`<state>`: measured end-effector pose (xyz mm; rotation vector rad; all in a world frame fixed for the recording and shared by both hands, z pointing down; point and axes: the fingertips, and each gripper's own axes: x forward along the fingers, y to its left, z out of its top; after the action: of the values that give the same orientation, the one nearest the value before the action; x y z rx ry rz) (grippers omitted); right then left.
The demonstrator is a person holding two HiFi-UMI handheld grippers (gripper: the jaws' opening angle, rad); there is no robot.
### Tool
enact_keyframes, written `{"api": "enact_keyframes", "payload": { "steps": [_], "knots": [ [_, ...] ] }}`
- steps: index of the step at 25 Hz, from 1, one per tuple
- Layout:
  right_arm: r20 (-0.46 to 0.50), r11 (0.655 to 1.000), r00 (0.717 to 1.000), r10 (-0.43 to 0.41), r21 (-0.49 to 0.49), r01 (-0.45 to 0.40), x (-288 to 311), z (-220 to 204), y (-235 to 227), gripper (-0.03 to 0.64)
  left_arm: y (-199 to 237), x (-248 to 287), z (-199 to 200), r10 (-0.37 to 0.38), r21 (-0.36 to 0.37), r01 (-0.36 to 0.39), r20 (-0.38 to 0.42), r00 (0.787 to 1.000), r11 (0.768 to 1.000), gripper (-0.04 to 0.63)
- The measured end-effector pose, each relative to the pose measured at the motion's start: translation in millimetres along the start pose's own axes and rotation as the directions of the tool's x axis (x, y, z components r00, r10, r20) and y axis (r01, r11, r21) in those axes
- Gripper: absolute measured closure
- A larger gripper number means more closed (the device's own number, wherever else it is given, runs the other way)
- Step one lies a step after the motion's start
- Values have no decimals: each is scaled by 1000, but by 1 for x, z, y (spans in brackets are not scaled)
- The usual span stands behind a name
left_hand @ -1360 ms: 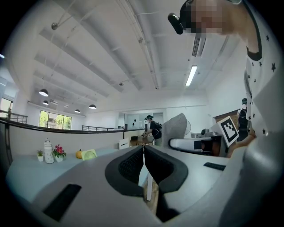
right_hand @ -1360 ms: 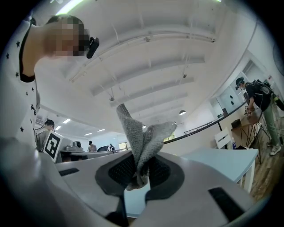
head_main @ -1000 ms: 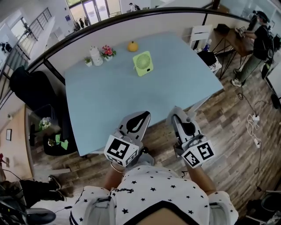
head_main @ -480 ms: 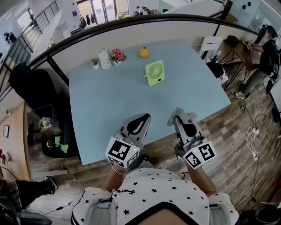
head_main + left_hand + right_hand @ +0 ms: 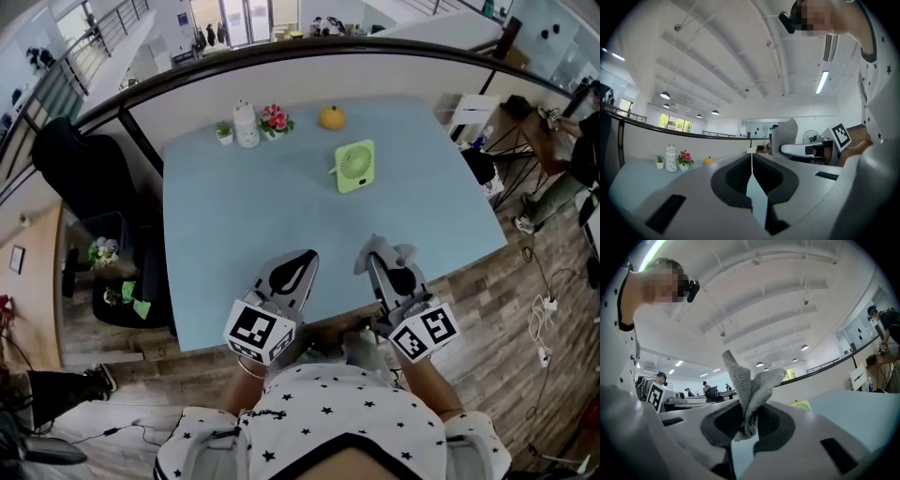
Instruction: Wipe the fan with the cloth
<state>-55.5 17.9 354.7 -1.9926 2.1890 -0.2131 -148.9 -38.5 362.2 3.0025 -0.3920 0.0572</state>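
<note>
My right gripper (image 5: pixel 375 253) is closed on the grey cloth (image 5: pixel 749 380), which sticks up from between the jaws. My left gripper (image 5: pixel 302 259) is closed too, with nothing in it. The green fan (image 5: pixel 355 166) stands upright on the blue table (image 5: pixel 225 225). It is ahead of the right gripper and well apart from it, so I judge the right arm should reach. On my side of the fan the table is bare. Behind the fan sits a small orange thing (image 5: pixel 331 117). The table edge is to the right of the fan.
</note>
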Motion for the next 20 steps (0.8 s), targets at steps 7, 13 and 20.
{"api": "enact_keyframes", "payload": {
  "steps": [7, 13, 20],
  "knots": [
    [-7, 995, 995, 98, 25, -98, 35, 1, -14, 571, 25, 0, -1, 129, -3, -129, -12, 992, 992, 563],
    [-18, 984, 985, 171, 44, -170, 56, 3, -45, 571, 31, 29, 0, 202, 3, -202, -15, 979, 979, 561],
    [-35, 975, 975, 219, 51, -217, 78, 9, -106, 571, 34, 84, 4, 262, 34, -261, -20, 965, 965, 562]
  ]
}}
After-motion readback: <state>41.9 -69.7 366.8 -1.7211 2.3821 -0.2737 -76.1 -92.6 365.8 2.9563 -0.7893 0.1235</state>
